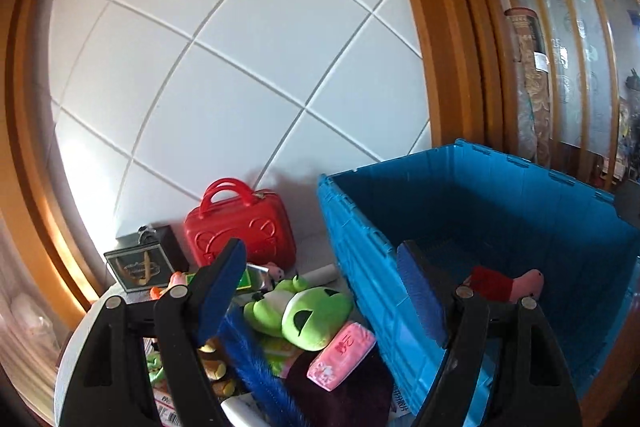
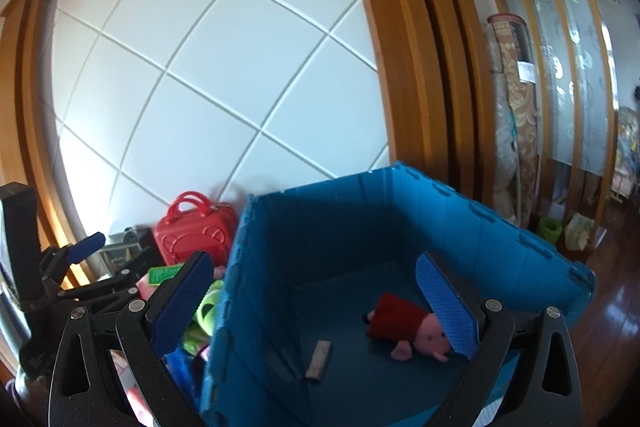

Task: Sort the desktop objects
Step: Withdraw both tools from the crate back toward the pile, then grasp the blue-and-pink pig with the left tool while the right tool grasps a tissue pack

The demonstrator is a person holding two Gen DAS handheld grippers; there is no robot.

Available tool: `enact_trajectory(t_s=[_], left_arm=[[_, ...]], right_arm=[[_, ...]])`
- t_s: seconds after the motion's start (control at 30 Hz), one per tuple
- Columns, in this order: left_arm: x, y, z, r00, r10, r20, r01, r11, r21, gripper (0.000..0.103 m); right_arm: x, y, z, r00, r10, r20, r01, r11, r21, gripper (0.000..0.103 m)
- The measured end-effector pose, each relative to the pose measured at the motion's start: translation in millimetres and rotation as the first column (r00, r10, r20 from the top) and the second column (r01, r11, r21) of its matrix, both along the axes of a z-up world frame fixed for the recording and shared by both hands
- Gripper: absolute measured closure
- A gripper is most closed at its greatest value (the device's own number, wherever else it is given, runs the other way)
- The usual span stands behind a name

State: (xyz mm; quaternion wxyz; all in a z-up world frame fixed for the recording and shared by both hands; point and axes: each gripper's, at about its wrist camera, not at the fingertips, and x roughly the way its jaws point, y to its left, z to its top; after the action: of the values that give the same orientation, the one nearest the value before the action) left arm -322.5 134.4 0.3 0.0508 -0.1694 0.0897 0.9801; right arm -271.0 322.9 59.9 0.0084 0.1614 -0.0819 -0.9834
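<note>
Above blue crate [image 2: 400,195] rim, right tool [image 2: 320,307] wide open, empty, left tool [image 1: 324,299] likewise.

One blue crate [image 2: 400,211], two plush toys [image 2: 408,331] [image 1: 304,311].

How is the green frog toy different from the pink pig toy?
The frog plush is bright green; the pig plush is pink in a red dress. The frog lies in the pile outside the blue crate; the pig lies on the crate's floor. Both are soft toys, untouched by either gripper.
</note>
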Motion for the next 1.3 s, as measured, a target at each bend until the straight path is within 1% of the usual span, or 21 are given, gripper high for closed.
enact_trajectory(t_s=[0.07, 0.13, 0.27, 0.43, 0.53, 0.57, 0.67, 0.77, 0.83, 0.9, 0.93, 0.97, 1.07, 1.1, 1.17, 1.23, 1.3], left_arm=[[4, -13, -6, 1.0, 0.024, -0.001, -0.024, 1.0, 0.018, 0.026], [10, -28, -14, 0.999, 0.048, 0.005, -0.048, 0.999, 0.027, 0.026], [20, -62, -34, 0.997, 0.08, 0.019, -0.08, 0.996, 0.036, 0.026], [28, -117, -61, 0.991, 0.119, 0.057, -0.122, 0.992, 0.042, 0.026], [33, -158, -78, 0.986, 0.147, 0.083, -0.15, 0.988, 0.026, 0.026], [34, -174, -83, 0.983, 0.16, 0.09, -0.162, 0.987, 0.019, 0.026], [35, -219, -99, 0.974, 0.19, 0.121, -0.188, 0.982, -0.022, 0.026], [41, -264, -114, 0.963, 0.233, 0.133, -0.225, 0.972, -0.072, 0.026], [44, -295, -128, 0.955, 0.249, 0.163, -0.237, 0.967, -0.093, 0.026], [49, -324, -147, 0.942, 0.273, 0.193, -0.254, 0.96, -0.121, 0.026], [50, -338, -157, 0.934, 0.286, 0.216, -0.264, 0.956, -0.129, 0.026], [51, -352, -168, 0.924, 0.294, 0.243, -0.269, 0.954, -0.129, 0.026], [54, -382, -200, 0.886, 0.317, 0.337, -0.288, 0.948, -0.134, 0.026], [56, -389, -210, 0.875, 0.319, 0.363, -0.287, 0.947, -0.141, 0.026], [61, -399, -225, 0.855, 0.348, 0.385, -0.304, 0.937, -0.172, 0.026], [68, -405, -235, 0.833, 0.371, 0.411, -0.327, 0.929, -0.174, 0.026], [70, -408, -239, 0.822, 0.373, 0.429, -0.342, 0.927, -0.151, 0.026]], right_arm=[[2, -11, 0, 1.0, 0.028, -0.005, -0.028, 1.0, 0.009, 0.0], [7, -26, -2, 0.997, 0.08, -0.019, -0.08, 0.997, 0.015, 0.0], [15, -61, -9, 0.991, 0.126, -0.039, -0.124, 0.991, 0.048, 0.0], [6, -108, -20, 0.981, 0.193, -0.015, -0.191, 0.979, 0.07, 0.0], [-5, -151, -37, 0.962, 0.273, 0.018, -0.273, 0.958, 0.087, 0.0], [-10, -166, -44, 0.954, 0.297, 0.042, -0.3, 0.95, 0.089, 0.0], [-19, -212, -64, 0.935, 0.345, 0.086, -0.351, 0.934, 0.071, 0.0], [-27, -258, -77, 0.91, 0.402, 0.099, -0.41, 0.91, 0.069, 0.0], [-32, -291, -88, 0.886, 0.454, 0.1, -0.462, 0.883, 0.085, 0.0], [-39, -324, -104, 0.867, 0.48, 0.133, -0.493, 0.865, 0.097, 0.0], [-42, -336, -111, 0.849, 0.509, 0.143, -0.524, 0.846, 0.097, 0.0], [-45, -346, -120, 0.839, 0.521, 0.157, -0.538, 0.838, 0.093, 0.0], [-55, -373, -146, 0.795, 0.568, 0.213, -0.592, 0.802, 0.073, 0.0], [-59, -383, -154, 0.775, 0.586, 0.235, -0.616, 0.784, 0.078, 0.0], [-68, -401, -173, 0.722, 0.629, 0.288, -0.677, 0.728, 0.107, 0.0], [-80, -422, -193, 0.645, 0.677, 0.355, -0.753, 0.642, 0.143, 0.0], [-95, -442, -216, 0.54, 0.713, 0.447, -0.832, 0.533, 0.155, 0.0]])
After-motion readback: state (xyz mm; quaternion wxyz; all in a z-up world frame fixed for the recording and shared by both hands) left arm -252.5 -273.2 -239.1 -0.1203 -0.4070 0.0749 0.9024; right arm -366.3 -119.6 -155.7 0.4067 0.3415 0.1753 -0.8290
